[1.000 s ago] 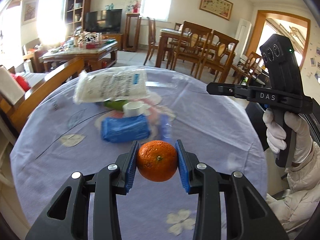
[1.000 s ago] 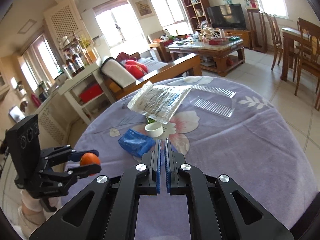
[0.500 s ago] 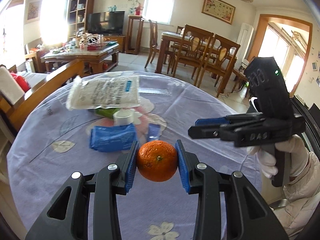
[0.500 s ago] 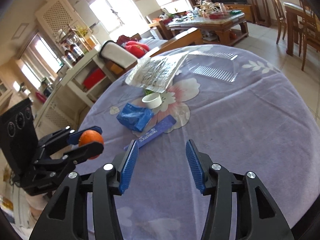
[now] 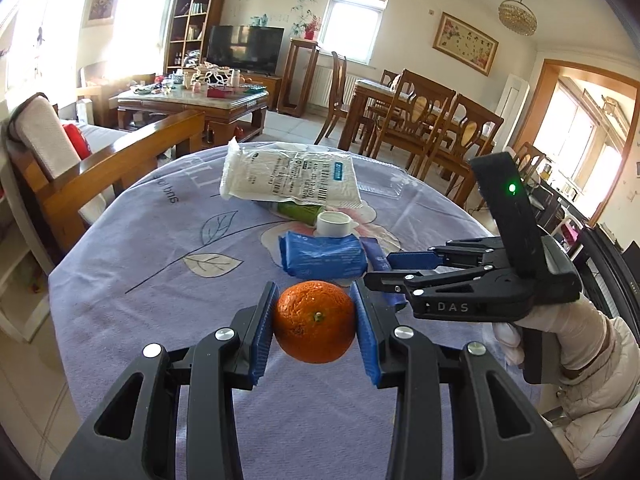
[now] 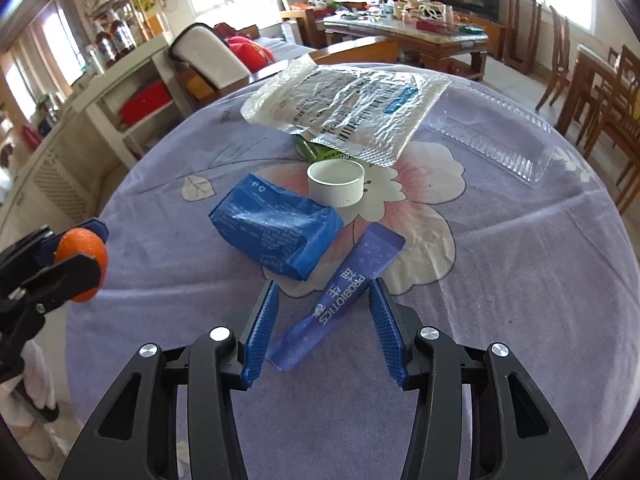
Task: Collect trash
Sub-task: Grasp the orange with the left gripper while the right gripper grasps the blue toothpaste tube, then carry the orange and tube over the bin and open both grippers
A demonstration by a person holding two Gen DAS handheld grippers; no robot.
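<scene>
My left gripper is shut on an orange and holds it above the near side of the round table; it also shows in the right wrist view. My right gripper is open, its jaws on either side of a blue probiotics sachet that lies flat on the cloth. Just beyond lie a crumpled blue wrapper, a white cap, a green packet and a large clear plastic bag. In the left wrist view the right gripper reaches in from the right.
The table has a lilac flowered cloth. A clear plastic tray lies at the far right. A wooden sofa arm stands behind the table on the left, dining chairs behind on the right.
My right gripper has opened from shut and come down and forward over the sachet. My left gripper still holds the orange and has drawn slightly nearer the pile.
</scene>
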